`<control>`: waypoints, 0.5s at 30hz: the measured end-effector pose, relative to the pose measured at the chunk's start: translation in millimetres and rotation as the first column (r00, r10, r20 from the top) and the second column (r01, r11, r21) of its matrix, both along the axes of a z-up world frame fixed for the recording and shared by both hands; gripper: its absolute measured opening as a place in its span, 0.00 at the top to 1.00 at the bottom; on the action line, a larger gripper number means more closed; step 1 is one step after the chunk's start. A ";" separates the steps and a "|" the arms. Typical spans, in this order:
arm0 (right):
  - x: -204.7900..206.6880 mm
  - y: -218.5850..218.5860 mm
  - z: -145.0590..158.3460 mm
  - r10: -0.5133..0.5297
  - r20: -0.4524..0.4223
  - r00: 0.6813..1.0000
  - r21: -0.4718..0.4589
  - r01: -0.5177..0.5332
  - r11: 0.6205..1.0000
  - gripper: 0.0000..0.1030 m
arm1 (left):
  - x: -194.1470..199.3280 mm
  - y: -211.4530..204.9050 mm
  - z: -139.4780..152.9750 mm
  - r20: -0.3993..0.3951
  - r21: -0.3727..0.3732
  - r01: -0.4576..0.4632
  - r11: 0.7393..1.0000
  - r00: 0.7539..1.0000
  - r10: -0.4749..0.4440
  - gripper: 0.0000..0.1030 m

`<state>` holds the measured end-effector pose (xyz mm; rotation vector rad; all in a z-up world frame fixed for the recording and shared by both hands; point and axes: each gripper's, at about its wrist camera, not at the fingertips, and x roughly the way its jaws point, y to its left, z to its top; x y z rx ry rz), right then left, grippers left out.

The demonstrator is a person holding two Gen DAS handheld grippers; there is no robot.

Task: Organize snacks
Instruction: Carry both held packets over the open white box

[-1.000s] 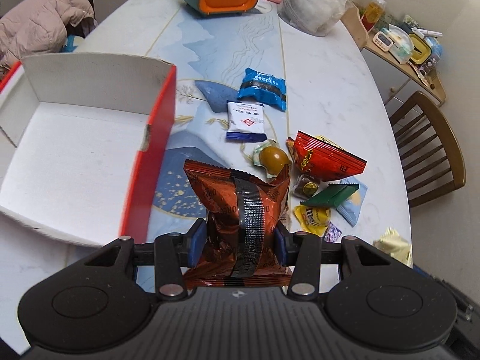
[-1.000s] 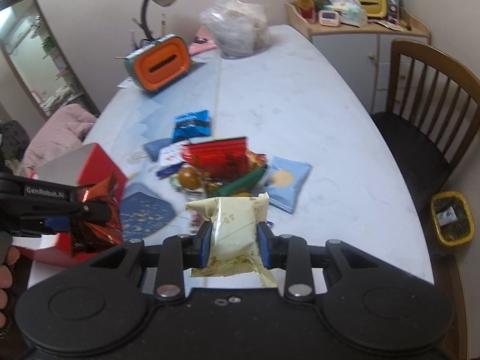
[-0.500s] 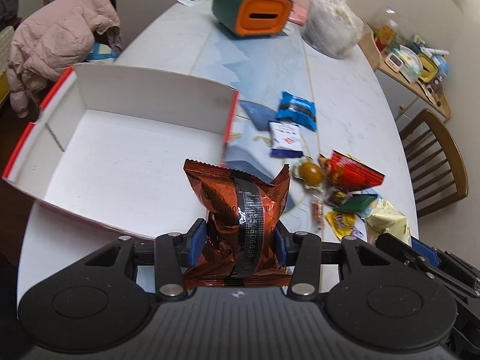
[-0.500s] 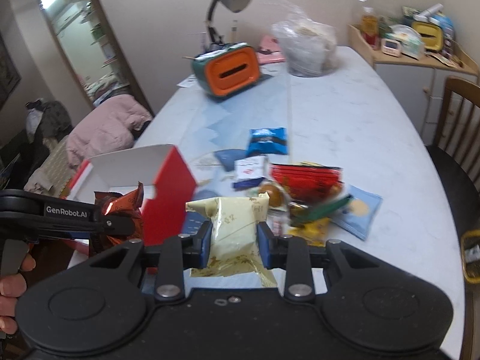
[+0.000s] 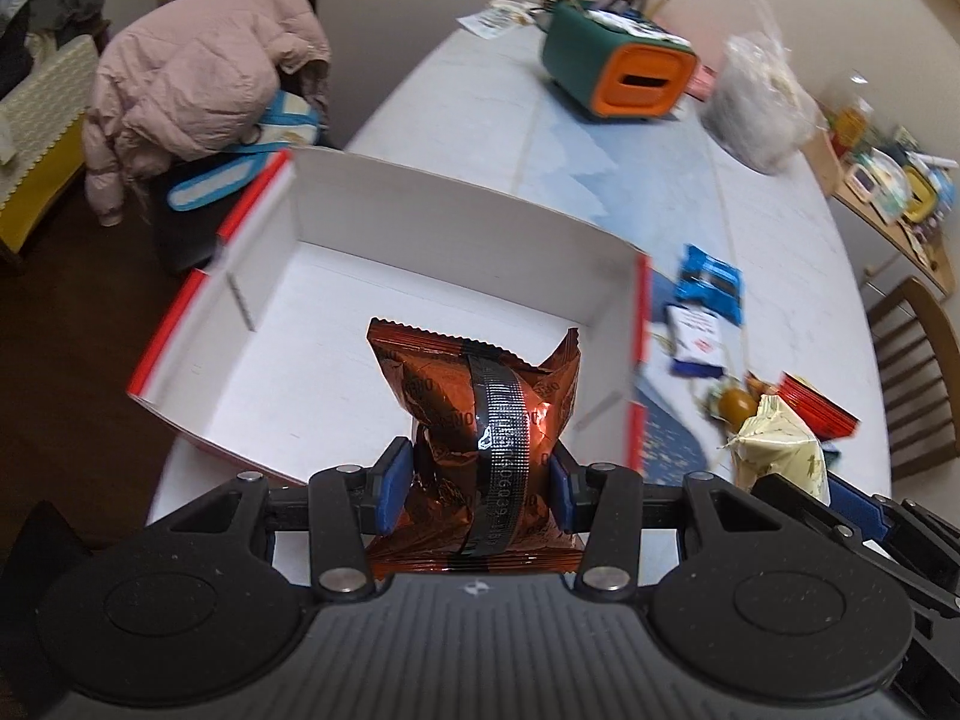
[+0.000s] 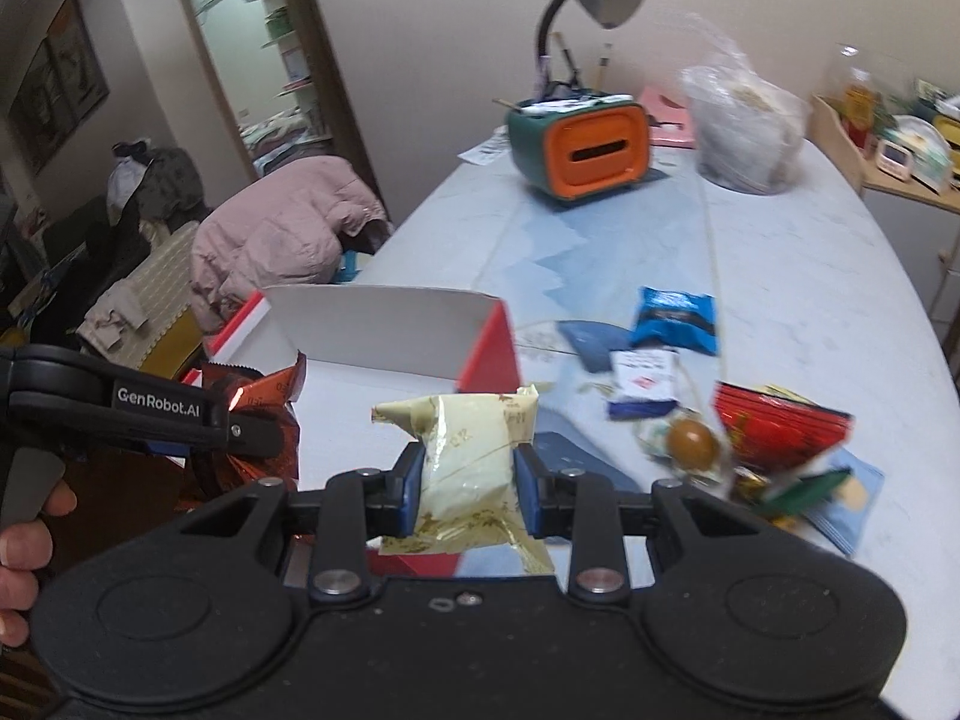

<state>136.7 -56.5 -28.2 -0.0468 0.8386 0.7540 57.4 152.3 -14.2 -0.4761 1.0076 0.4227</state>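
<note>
My left gripper (image 5: pixel 474 489) is shut on a shiny brown snack packet (image 5: pixel 480 396) and holds it above the near part of the open red box (image 5: pixel 432 228), whose white inside holds nothing. My right gripper (image 6: pixel 468 486) is shut on a pale yellow snack packet (image 6: pixel 474 450), just right of the box's red corner (image 6: pixel 489 354). The yellow packet also shows in the left wrist view (image 5: pixel 780 450). The left gripper with the brown packet (image 6: pixel 258 402) shows at the left of the right wrist view.
Loose snacks lie on the table right of the box: a blue packet (image 6: pixel 675 318), a white-and-navy packet (image 6: pixel 642 384), a red bag (image 6: pixel 780 426), a brown round sweet (image 6: pixel 693 441). An orange-green holder (image 6: pixel 588 150), a plastic bag (image 6: pixel 744 132) and a lamp stand at the back.
Both grippers have moved left with their packets. The brown packet has gone from beside the box's red wall to above its inside. The yellow packet has followed towards the box's corner.
</note>
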 end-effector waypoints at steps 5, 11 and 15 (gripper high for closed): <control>0.7 36.5 -5.4 0.044 0.011 0.999 -0.025 -0.044 0.999 0.70 | 0.1 29.0 -2.2 -0.010 0.029 -0.020 0.999 1.000 0.021 0.56; 3.4 74.9 -17.2 0.081 0.020 0.997 -0.066 -0.079 0.995 0.70 | 4.5 60.7 -13.9 -0.034 0.059 -0.028 0.998 0.999 0.030 0.56; 5.1 96.9 -29.1 0.103 0.015 0.995 -0.102 -0.101 0.990 0.70 | 7.8 77.5 -25.2 -0.055 0.077 -0.028 0.997 0.998 0.032 0.56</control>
